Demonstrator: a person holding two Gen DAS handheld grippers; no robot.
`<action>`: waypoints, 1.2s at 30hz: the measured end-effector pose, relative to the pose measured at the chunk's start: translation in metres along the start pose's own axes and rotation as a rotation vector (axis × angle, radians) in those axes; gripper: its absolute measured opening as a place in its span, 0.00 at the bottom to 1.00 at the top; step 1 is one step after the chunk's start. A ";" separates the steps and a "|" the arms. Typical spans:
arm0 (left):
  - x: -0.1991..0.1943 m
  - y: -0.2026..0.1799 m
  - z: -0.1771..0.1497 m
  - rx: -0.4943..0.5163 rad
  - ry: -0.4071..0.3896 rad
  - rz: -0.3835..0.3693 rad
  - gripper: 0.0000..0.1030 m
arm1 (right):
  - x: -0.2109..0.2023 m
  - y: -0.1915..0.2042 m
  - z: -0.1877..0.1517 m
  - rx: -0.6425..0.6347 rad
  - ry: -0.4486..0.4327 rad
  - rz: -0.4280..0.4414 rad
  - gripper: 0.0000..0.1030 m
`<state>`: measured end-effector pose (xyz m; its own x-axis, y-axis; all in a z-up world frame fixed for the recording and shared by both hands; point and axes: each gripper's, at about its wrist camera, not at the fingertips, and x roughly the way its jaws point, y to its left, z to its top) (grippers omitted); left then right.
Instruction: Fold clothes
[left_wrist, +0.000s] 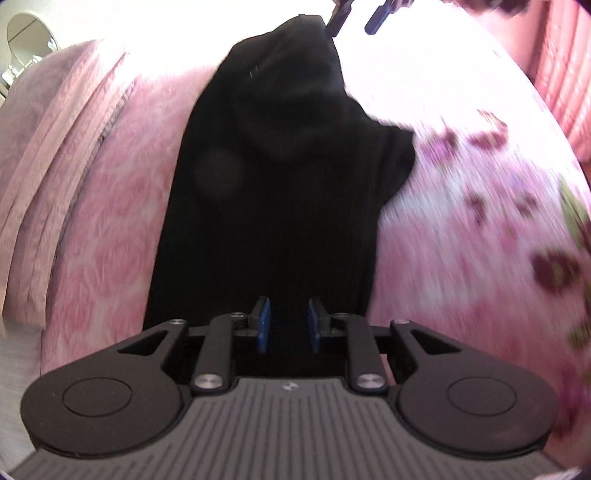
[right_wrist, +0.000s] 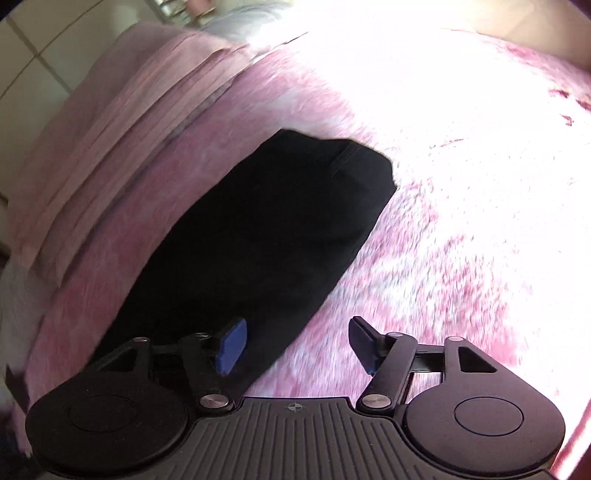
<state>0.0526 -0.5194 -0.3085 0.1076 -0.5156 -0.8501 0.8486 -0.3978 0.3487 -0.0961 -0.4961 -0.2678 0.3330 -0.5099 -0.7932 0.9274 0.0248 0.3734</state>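
A black garment (left_wrist: 273, 177) lies stretched out long on a bed with a pink rose-patterned blanket (left_wrist: 110, 229). In the left wrist view, the left claw (left_wrist: 287, 325) sits right at the near end of the black garment. Its two blue pads (left_wrist: 263, 322) are a little way apart with dark cloth between them, but I cannot tell if they are really pinching the cloth or just resting over it. At the far end of the black garment, the right claw (left_wrist: 356, 16) shows at the top of that view, with its two fingers spread and one fingertip touching or just beside the cloth's top edge. In the right wrist view, the right claw (right_wrist: 295, 345) is spread wide and holds nothing. One of its blue pads (right_wrist: 232, 345) is over the near corner of the black garment (right_wrist: 266, 221), and the other pad is over the pink blanket (right_wrist: 424, 258) beside it. To the left of the black garment, a folded pale pink cover (left_wrist: 48, 177) lies along the bed's edge. Far behind that cover, a round mirror (left_wrist: 31, 38) stands. The blanket to the right of the garment is blurry and very bright.
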 end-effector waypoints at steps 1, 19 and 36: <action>0.008 0.000 0.010 0.007 -0.012 0.000 0.18 | 0.010 -0.007 0.012 0.035 -0.016 0.006 0.65; 0.080 -0.012 0.092 0.034 0.004 -0.059 0.14 | 0.080 -0.083 0.143 0.196 -0.033 0.133 0.29; -0.018 0.029 -0.143 -0.337 0.312 0.141 0.23 | -0.006 0.058 -0.017 -0.215 -0.031 0.028 0.57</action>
<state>0.1498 -0.4132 -0.3398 0.3407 -0.2739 -0.8994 0.9295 -0.0459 0.3660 -0.0415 -0.4768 -0.2502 0.3568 -0.5323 -0.7677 0.9340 0.2208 0.2810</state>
